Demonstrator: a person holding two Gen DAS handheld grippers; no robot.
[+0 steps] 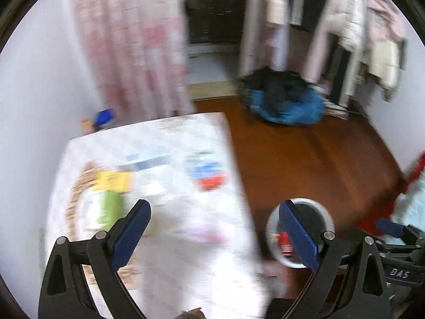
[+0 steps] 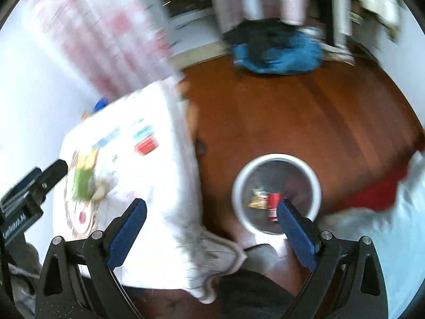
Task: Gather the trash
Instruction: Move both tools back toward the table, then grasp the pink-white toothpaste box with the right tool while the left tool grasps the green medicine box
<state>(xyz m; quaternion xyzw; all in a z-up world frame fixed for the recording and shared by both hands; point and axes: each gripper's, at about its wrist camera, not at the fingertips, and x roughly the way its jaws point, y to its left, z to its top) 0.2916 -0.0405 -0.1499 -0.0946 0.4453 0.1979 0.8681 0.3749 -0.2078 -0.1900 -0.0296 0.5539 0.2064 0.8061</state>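
The left gripper (image 1: 215, 235), its blue-padded fingers spread wide and holding nothing, hangs above the near edge of a worktop covered in a white patterned cloth (image 1: 170, 212), with one finger over the cloth and the other in front of a round white-rimmed waste bin (image 1: 326, 214) on the reddish-brown wooden floor (image 1: 305, 159). The right gripper (image 2: 211, 224) is likewise spread wide and empty, one finger above the cloth's hanging corner, the other overlapping the bin's rim. Inside the bin lie a red can (image 2: 273, 203) and a crumpled yellow wrapper (image 2: 256, 199). On the cloth, blurred by motion, sit a green-and-yellow packet (image 1: 110, 199) on a round woven mat (image 1: 79, 183), a red-and-blue packet (image 1: 209, 174) nearer the far edge, and a pale blue-and-white one (image 1: 148, 160) between them. Across the floor, well apart from the bin, a heap of blue and black fabric (image 1: 287, 101) lies below hanging pale garments (image 1: 353, 26); a pink-patterned curtain (image 1: 138, 42) drops behind the worktop.
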